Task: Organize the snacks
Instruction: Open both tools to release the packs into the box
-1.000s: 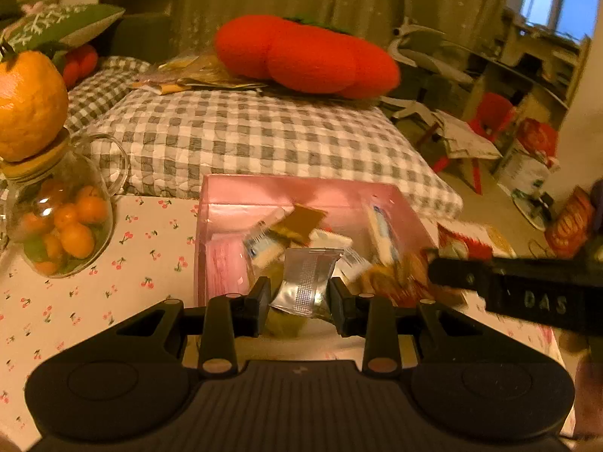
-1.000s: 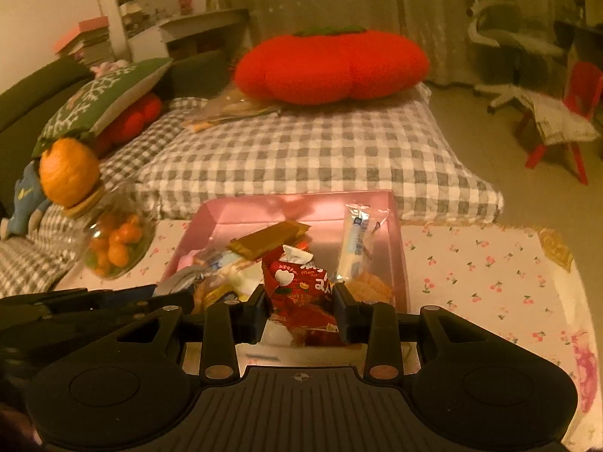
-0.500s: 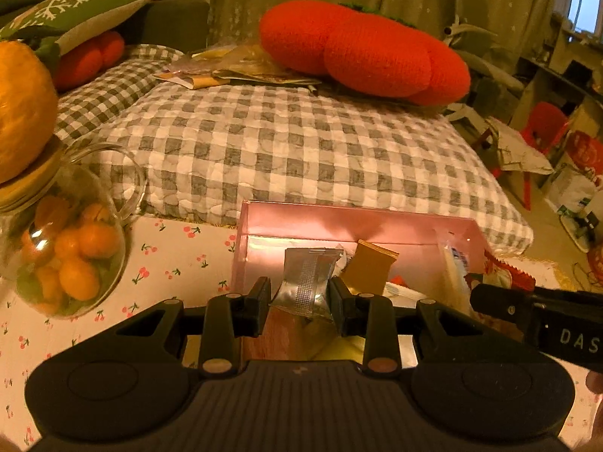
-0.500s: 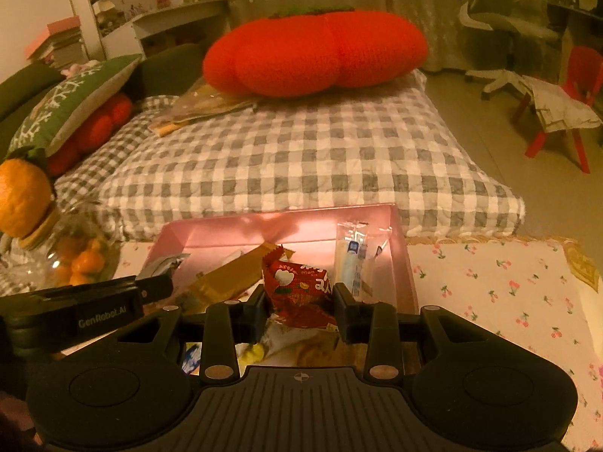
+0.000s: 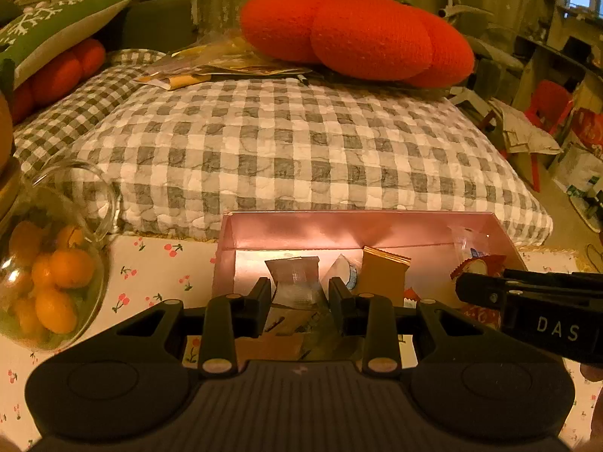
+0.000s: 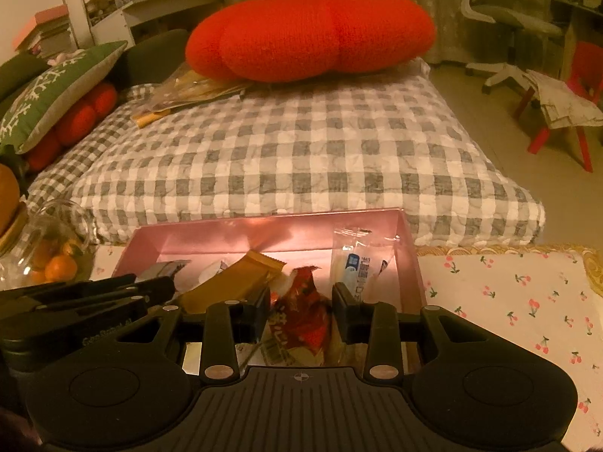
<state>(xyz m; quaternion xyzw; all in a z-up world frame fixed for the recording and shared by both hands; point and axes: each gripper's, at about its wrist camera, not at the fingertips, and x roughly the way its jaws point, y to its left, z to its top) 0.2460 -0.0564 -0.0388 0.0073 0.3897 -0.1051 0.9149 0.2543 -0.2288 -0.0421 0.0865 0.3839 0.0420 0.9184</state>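
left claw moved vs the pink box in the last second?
Yes. The left claw, shut on the silver packet, has closed in on the pink box: the box's far wall looms larger and the packet now hangs over its inside.

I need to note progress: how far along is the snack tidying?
Done: several packets, including a tan bar and a clear packet, already lie in the pink box. In hand: the left hand-held gripper holds a silver packet and the right hand-held gripper a red packet, both over the box. Left: releasing them.
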